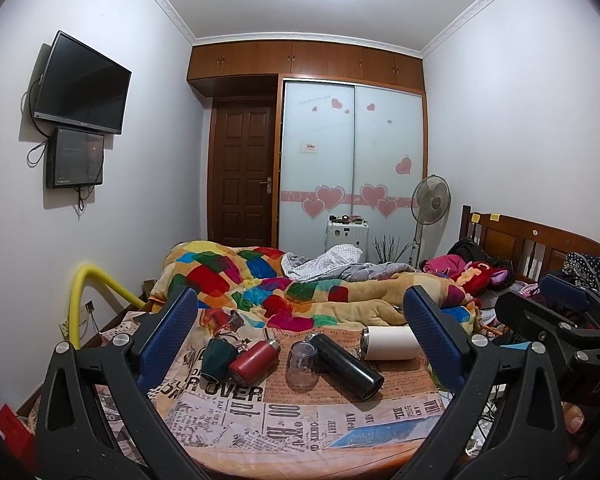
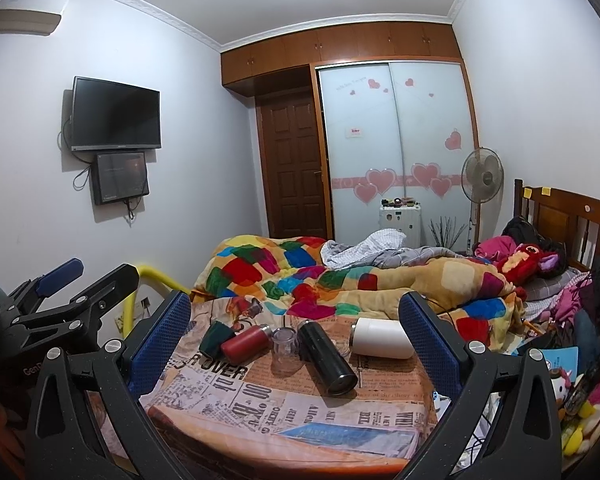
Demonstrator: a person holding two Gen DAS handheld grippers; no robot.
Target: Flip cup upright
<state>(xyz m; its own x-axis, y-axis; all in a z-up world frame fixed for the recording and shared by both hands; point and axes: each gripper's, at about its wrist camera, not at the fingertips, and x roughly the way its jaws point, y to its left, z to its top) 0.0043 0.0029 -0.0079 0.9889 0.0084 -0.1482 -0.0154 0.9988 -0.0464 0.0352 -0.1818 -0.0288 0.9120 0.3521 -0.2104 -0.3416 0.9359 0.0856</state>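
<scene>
Several cups lie on a newspaper-print cloth (image 1: 284,412) on a small table. A dark green cup (image 1: 217,356) lies on its side at the left, touching a red flask (image 1: 254,361). A clear plastic cup (image 1: 302,364) stands mouth down in the middle. A black flask (image 1: 346,365) lies beside it, and a white cup (image 1: 390,343) lies on its side at the right. In the right wrist view the same row shows the green cup (image 2: 215,336), clear cup (image 2: 285,350) and white cup (image 2: 382,343). My left gripper (image 1: 300,328) and right gripper (image 2: 296,324) are both open, empty, short of the cups.
A bed with a multicoloured quilt (image 1: 284,284) lies just behind the table. A yellow rail (image 1: 96,280) stands at the left. Soft toys and clothes (image 2: 540,264) pile at the right by the headboard. A fan (image 1: 430,200) and wardrobe stand at the back.
</scene>
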